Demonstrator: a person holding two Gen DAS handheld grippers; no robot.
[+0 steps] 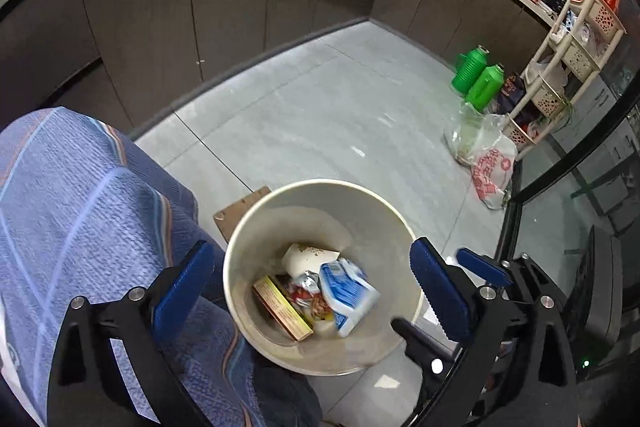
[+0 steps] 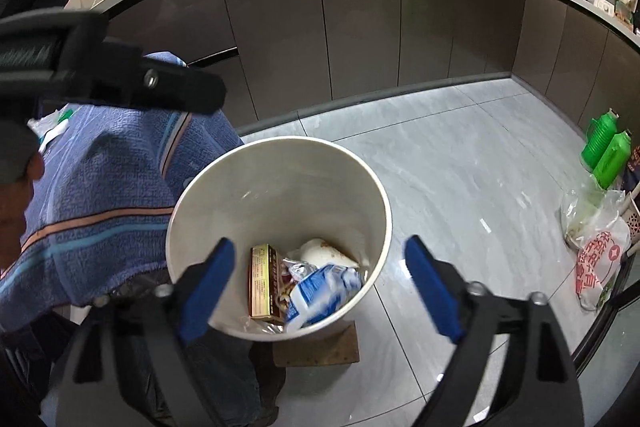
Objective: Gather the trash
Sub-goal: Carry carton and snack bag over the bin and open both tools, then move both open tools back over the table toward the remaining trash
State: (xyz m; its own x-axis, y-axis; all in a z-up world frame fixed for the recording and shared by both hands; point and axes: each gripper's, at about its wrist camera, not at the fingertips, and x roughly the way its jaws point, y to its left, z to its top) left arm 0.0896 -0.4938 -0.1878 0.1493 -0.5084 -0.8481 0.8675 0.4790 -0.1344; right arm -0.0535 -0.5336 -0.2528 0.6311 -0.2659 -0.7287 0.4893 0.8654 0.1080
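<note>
While both grippers hang over the bin [image 1: 248, 227], the trash [image 1: 348, 291] lies at its bottom, well below the tips. The left gripper [image 1: 316, 291] and the right gripper [image 2: 320, 287] both have jaws wide open with nothing between them. The dropping step looks done; next they likely must lift away and find more trash

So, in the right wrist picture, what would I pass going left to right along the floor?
Blue blanket → white bin with trash inside → bare grey floor tiles → green flasks → plastic bags.
</note>
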